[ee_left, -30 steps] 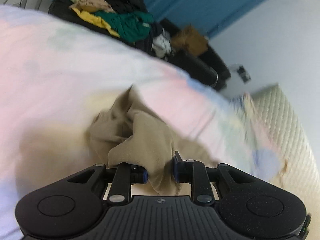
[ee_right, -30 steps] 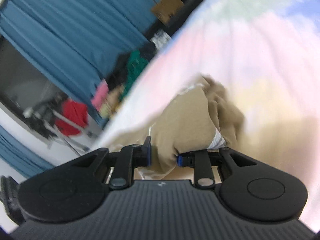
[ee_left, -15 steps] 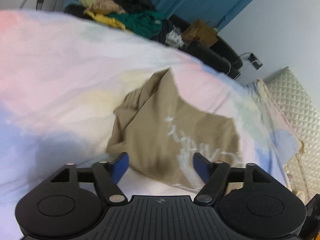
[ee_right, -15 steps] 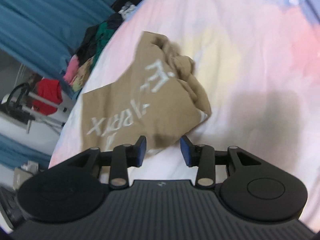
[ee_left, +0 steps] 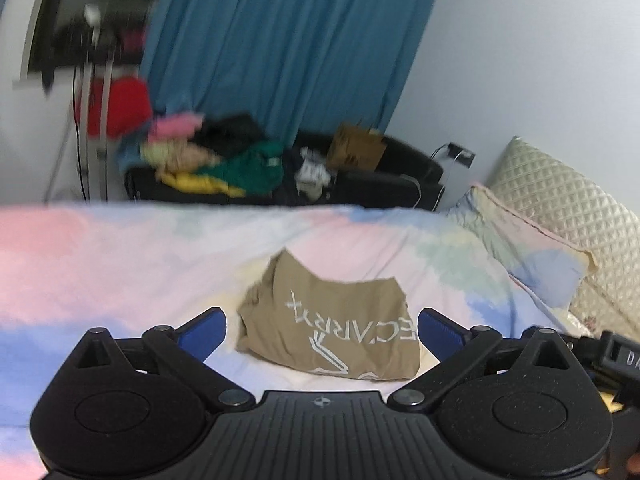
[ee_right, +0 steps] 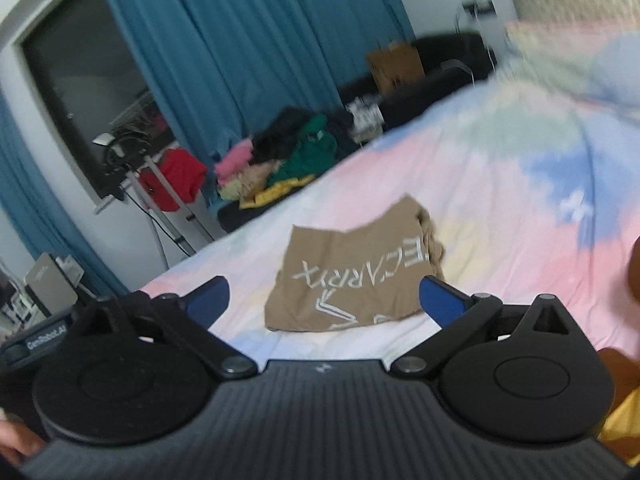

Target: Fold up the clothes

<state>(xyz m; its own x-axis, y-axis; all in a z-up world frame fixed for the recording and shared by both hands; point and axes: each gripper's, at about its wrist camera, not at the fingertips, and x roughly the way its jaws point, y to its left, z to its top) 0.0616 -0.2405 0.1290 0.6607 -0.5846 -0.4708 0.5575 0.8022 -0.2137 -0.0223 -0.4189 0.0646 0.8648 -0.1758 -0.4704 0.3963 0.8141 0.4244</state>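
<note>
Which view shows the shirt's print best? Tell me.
The right wrist view: the tan shirt lies nearly unobstructed, its white lettering readable. The left wrist view shows the same shirt, but the gripper body hides its near edge.

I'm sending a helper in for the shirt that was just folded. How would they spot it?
Go to the bed with the pastel sheet. The tan shirt lies alone on it in a rough folded square, white lettering facing up, unlike the bright clothes pile behind the bed.
</note>
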